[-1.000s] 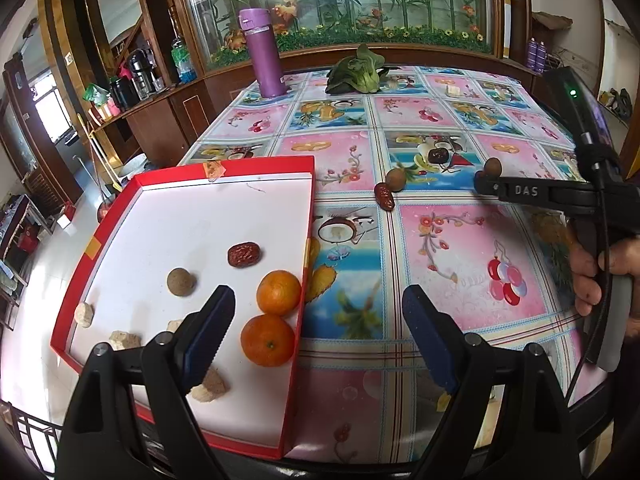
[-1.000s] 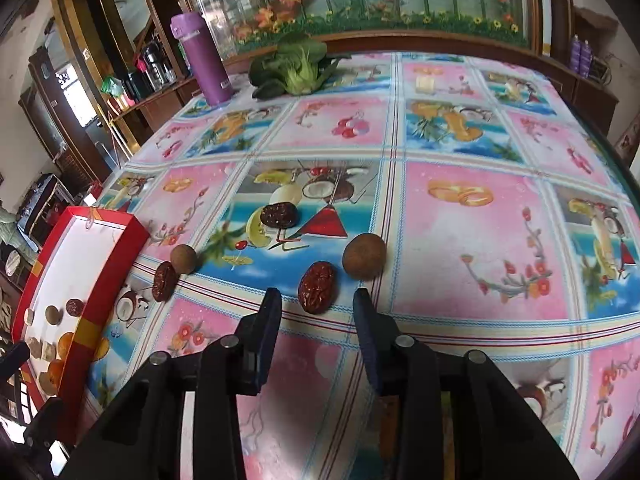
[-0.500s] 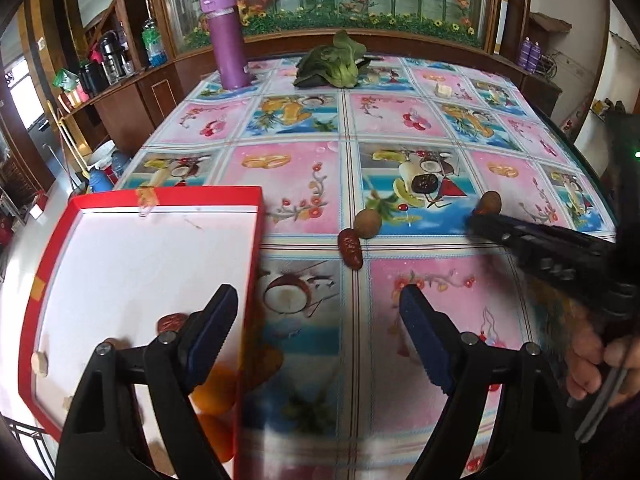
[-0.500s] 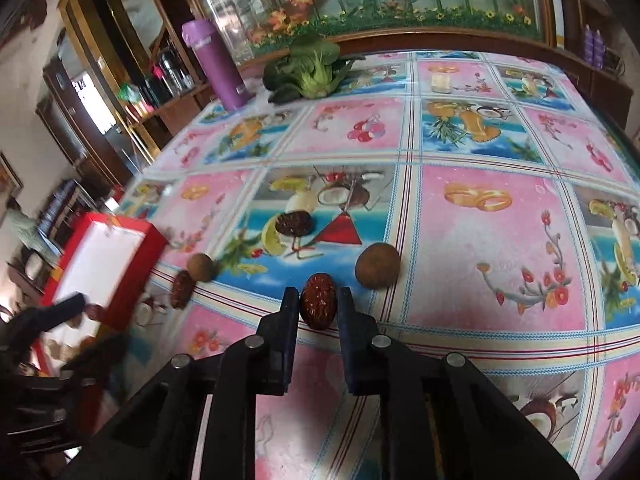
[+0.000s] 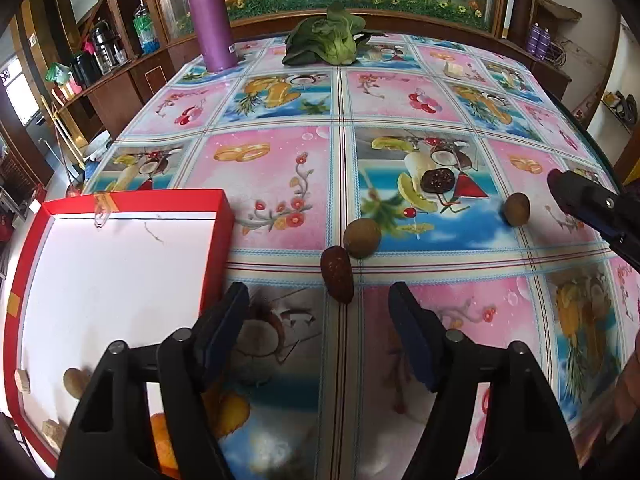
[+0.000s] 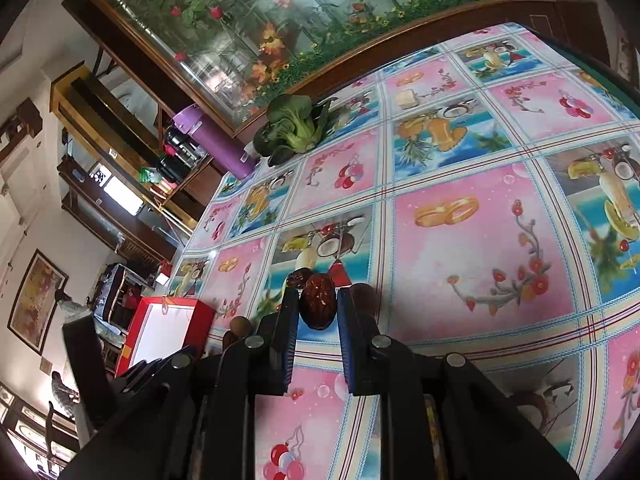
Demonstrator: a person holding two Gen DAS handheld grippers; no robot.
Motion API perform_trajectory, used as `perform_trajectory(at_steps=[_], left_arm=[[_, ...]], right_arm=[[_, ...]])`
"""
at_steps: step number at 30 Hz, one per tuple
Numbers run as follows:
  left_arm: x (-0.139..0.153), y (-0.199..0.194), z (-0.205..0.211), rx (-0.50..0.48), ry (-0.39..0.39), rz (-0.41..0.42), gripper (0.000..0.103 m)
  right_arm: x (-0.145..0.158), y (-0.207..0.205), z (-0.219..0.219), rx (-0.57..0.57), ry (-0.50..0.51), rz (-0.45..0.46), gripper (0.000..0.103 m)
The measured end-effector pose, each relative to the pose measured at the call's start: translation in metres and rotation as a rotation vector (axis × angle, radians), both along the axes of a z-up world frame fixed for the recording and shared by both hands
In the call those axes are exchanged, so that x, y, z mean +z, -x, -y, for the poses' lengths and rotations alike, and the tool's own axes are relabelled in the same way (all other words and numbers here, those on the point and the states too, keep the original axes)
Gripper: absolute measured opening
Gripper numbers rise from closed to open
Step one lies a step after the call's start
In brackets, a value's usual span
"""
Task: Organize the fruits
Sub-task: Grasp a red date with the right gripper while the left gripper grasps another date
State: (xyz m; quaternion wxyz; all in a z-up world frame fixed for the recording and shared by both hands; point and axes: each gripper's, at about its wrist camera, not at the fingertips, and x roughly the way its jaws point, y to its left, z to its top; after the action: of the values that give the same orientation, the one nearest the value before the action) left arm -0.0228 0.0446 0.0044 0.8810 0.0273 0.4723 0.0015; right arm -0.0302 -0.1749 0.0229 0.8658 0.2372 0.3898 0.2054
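Sorting partly done, judging by layout: red tray (image 5: pixel 120 208) at table's near-left already holds a small brown round fruit (image 5: pixel 76 380), an orange (image 5: pixel 164 444) and pale chunks (image 5: pixel 23 381). Left out on the table (image 5: pixel 280 184): one red date (image 5: pixel 337 280) touching a brown round fruit (image 5: pixel 362 237), another brown round fruit (image 5: pixel 517 209) further right, a dark date (image 5: pixel 438 180) beyond. Bok choy (image 5: pixel 324 42) and purple flask (image 5: pixel 212 16) at far edge, probably not part of the job.

Right gripper (image 6: pixel 318 312) pinching a red date (image 6: pixel 317 306) between both pads, lifted clear of the table, camera rolled hard and aimed left toward the tray (image 6: pixel 168 332). Looks like mid-carry; release over the tray not yet done.

Left gripper (image 5: pixel 320 320) spread wide, empty, low over the table just right of the tray's edge, fingers pointing at the date-and-round-fruit pair. Date sits just ahead of the gap, not yet between the pads. Likely next pick.

Roughly halfway: four loose pieces plus the one in the grip to go.
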Motion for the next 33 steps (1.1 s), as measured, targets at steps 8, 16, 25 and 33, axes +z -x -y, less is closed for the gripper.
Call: perform_trajectory(at_steps=[8,16,25,33], left_arm=[[-0.007,-0.015,-0.002,0.002,0.019,0.000,0.057],[-0.006,-0.012,0.002,-0.040,0.052,0.017,0.029],[-0.002,-0.004,0.001,-0.011,0.052,0.046,0.019],[0.033,0.037,0.006,-0.012,0.016,0.187,0.019]], right_arm=[[-0.001,0.000,-0.002,0.012,-0.003,-0.003,0.017],[-0.003,-0.001,-0.003,0.002,0.012,-0.006,0.017],[-0.002,0.001,-0.006,0.004,0.047,0.017,0.017],[0.003,0.005,-0.010,0.005,0.070,0.069,0.017]])
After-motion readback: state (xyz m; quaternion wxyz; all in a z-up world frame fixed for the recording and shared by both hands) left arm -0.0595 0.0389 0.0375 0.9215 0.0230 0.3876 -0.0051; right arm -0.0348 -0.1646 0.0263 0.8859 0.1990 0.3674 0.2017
